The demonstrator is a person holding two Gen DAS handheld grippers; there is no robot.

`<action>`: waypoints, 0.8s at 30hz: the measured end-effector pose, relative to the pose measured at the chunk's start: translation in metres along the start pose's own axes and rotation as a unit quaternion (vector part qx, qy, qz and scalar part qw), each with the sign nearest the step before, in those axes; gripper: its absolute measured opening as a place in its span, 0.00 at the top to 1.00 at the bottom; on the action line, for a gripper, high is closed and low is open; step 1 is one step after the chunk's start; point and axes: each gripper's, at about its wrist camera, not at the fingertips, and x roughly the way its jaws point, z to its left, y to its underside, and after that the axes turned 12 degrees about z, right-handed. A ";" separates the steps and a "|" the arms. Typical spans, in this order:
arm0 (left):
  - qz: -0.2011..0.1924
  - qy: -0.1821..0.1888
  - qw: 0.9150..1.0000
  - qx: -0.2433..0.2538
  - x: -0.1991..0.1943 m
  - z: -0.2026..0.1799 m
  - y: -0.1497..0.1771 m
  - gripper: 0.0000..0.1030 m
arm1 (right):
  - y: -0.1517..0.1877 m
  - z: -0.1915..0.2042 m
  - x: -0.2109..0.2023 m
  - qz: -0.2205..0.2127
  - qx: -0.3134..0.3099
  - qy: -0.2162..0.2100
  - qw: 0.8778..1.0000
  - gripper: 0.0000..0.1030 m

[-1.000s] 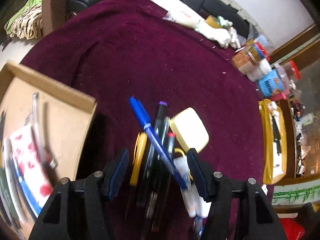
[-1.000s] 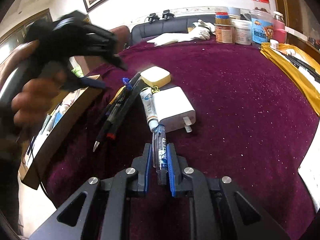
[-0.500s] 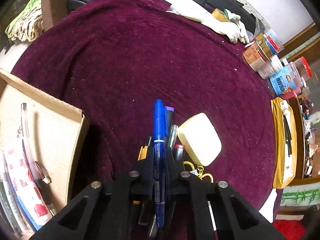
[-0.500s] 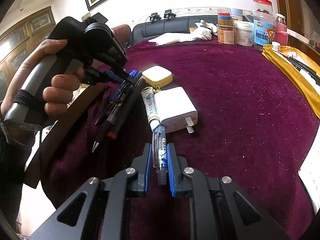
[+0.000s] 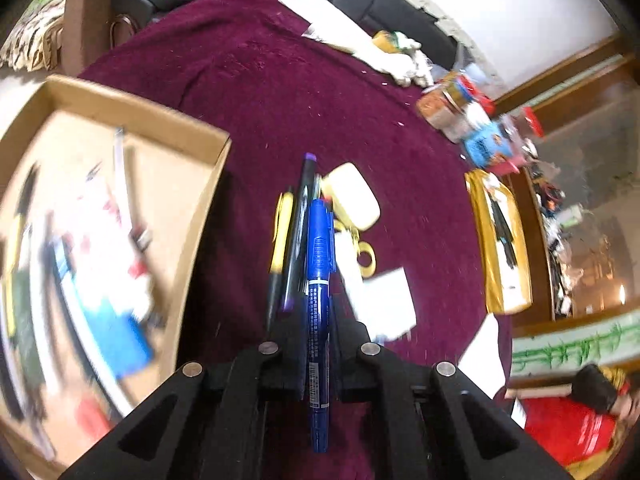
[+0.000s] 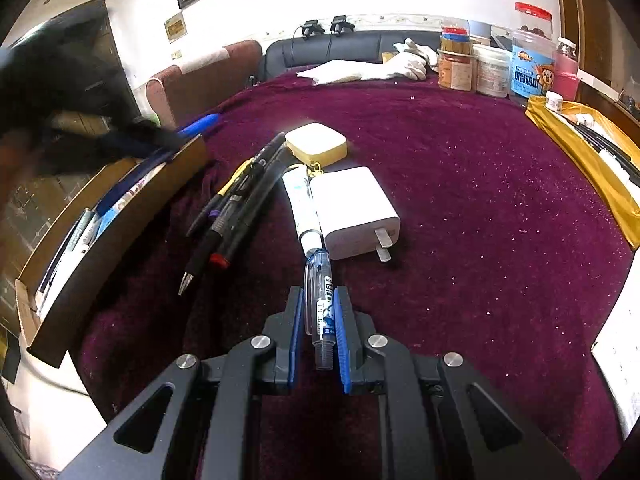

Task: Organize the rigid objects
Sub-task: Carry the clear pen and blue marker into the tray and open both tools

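My left gripper [image 5: 318, 312] is shut on a blue marker [image 5: 319, 280] and holds it in the air above the pile of pens [image 5: 294, 236]. In the right wrist view the left gripper [image 6: 120, 140] is a blur over the near corner of the cardboard box [image 6: 120, 216], with the marker's blue tip [image 6: 202, 122] sticking out. My right gripper [image 6: 318, 312] is shut on a clear blue pen [image 6: 320, 300] low over the maroon cloth. Several pens [image 6: 236, 204], a white tube [image 6: 302, 204], a white charger [image 6: 354, 212] and a cream case [image 6: 316, 144] lie ahead of it.
The cardboard box [image 5: 132, 120] at the left holds pens and packets. Jars [image 6: 496, 64] and white gloves [image 6: 408, 60] stand at the table's far edge. A yellow tray [image 6: 580, 152] lies at the right. A black sofa [image 6: 328, 50] is behind the table.
My left gripper closed on the blue marker, lifted it off the pile and moved left toward the box. My right gripper has stayed shut on the clear pen in place.
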 end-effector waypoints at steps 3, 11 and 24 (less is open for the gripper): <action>-0.011 0.020 1.000 0.008 -0.018 0.010 0.039 0.92 | 0.002 0.001 -0.003 -0.006 -0.007 -0.007 1.000 0.86; -0.064 0.024 0.998 0.000 -0.058 0.048 0.107 0.92 | 0.007 0.020 -0.028 -0.023 0.011 -0.066 0.998 0.86; -0.100 0.026 0.994 -0.022 -0.081 0.083 0.127 0.92 | 0.007 0.118 -0.057 -0.010 -0.074 -0.158 0.985 0.86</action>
